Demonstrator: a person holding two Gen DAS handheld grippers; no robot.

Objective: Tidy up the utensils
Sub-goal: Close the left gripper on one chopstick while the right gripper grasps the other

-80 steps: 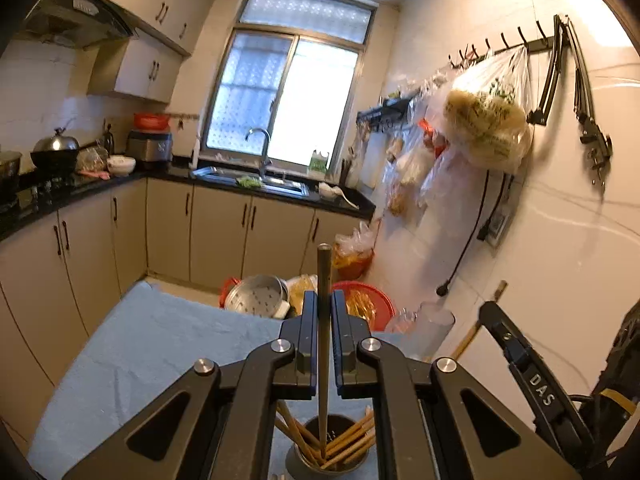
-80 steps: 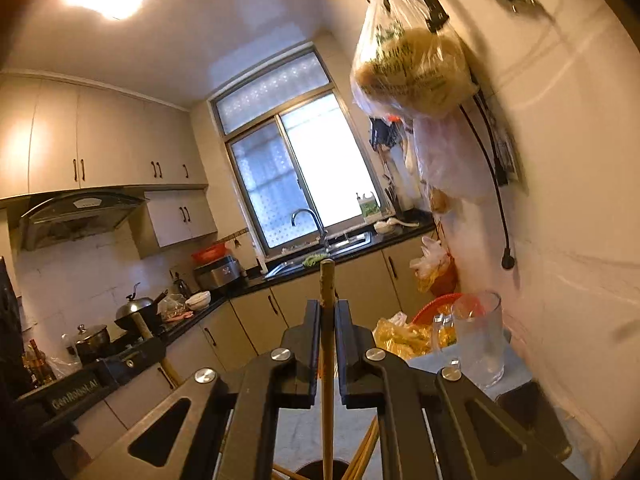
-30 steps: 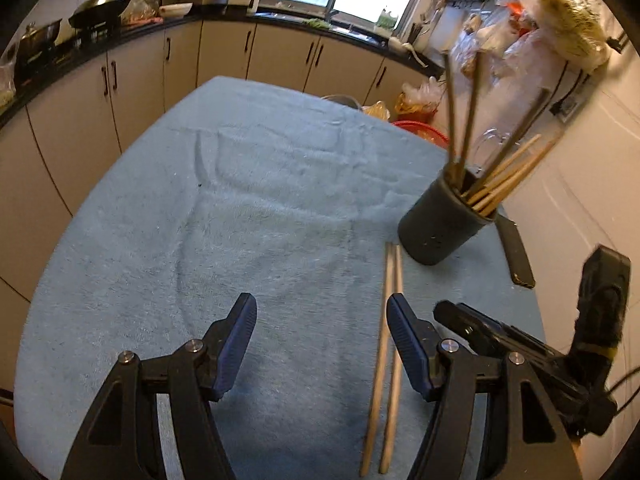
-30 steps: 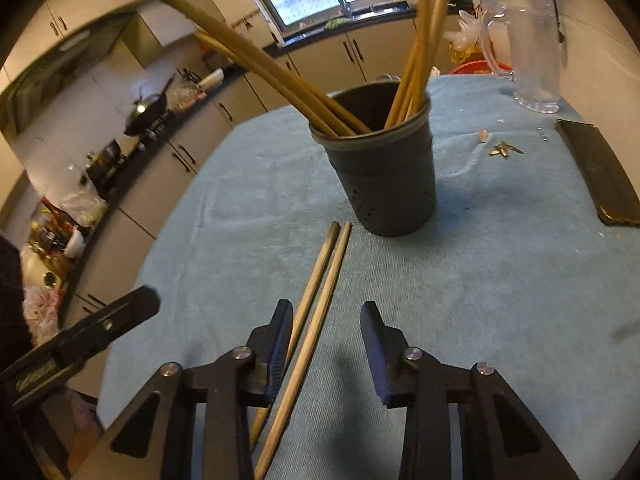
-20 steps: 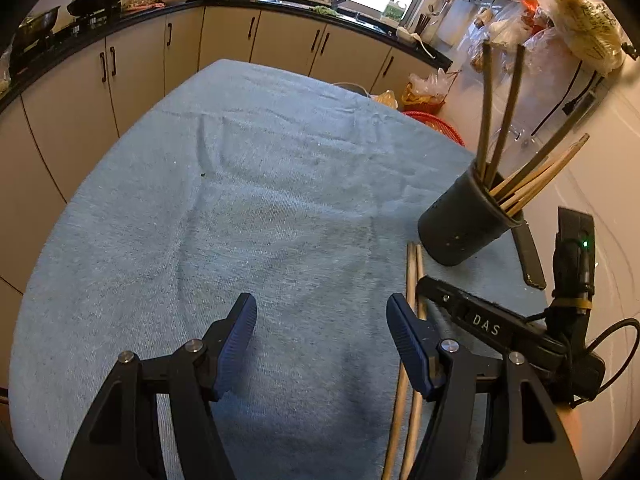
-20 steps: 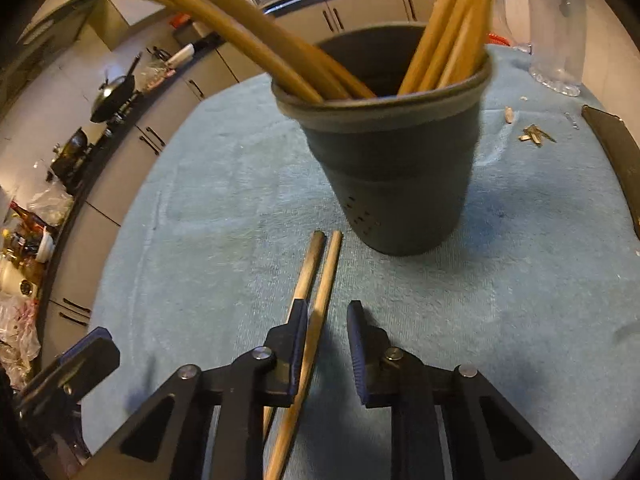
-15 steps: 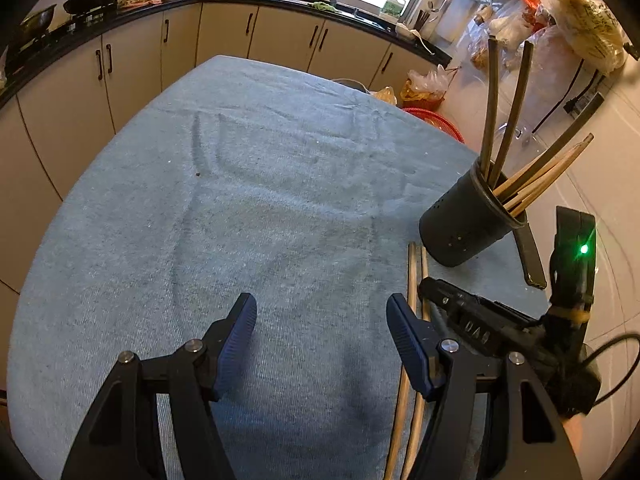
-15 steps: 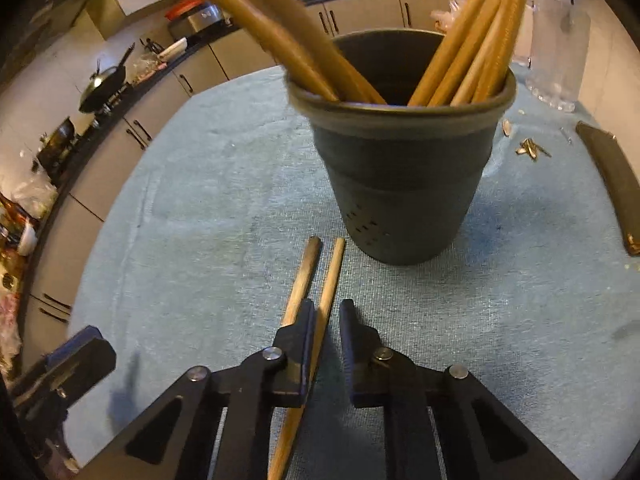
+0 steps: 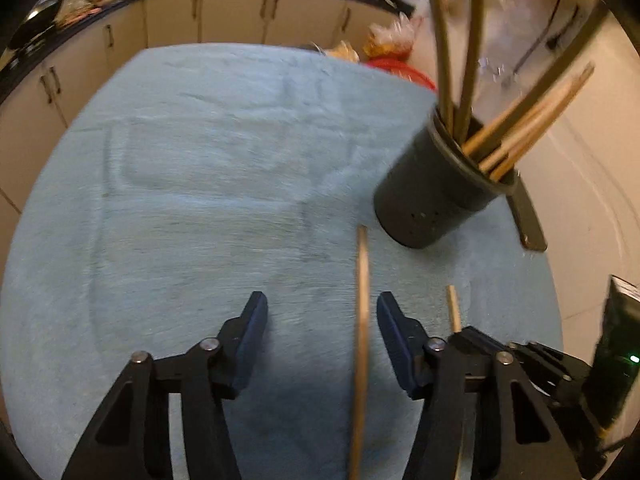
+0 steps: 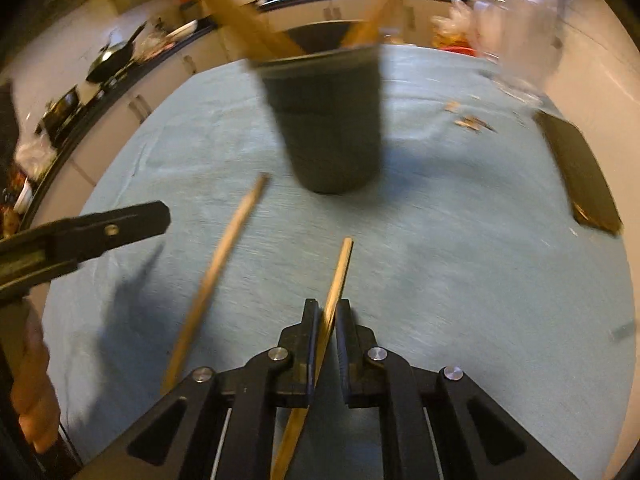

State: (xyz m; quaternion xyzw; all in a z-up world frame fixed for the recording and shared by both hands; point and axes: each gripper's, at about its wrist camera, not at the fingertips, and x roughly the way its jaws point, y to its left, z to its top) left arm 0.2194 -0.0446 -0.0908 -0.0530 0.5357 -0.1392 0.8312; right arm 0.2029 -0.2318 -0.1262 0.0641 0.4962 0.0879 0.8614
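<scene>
A dark grey utensil cup point(image 9: 432, 196) point(image 10: 328, 120) stands on the blue towel with several wooden chopsticks in it. My right gripper point(image 10: 327, 316) is shut on a wooden chopstick point(image 10: 338, 272), lifted off the towel; its tip also shows in the left wrist view point(image 9: 453, 308). A second chopstick point(image 9: 361, 320) point(image 10: 216, 272) lies flat on the towel. My left gripper point(image 9: 320, 316) is open, its jaws standing either side of that lying chopstick, close above the towel.
A dark flat phone-like object point(image 10: 580, 176) lies at the towel's right edge by the wall. A glass pitcher point(image 10: 516, 28) and small scraps point(image 10: 472, 120) sit behind the cup. Kitchen cabinets point(image 9: 200, 12) run beyond the table's far and left edges.
My right gripper has shut on one chopstick and raised it away from the other. My left gripper has moved right and now straddles the remaining chopstick.
</scene>
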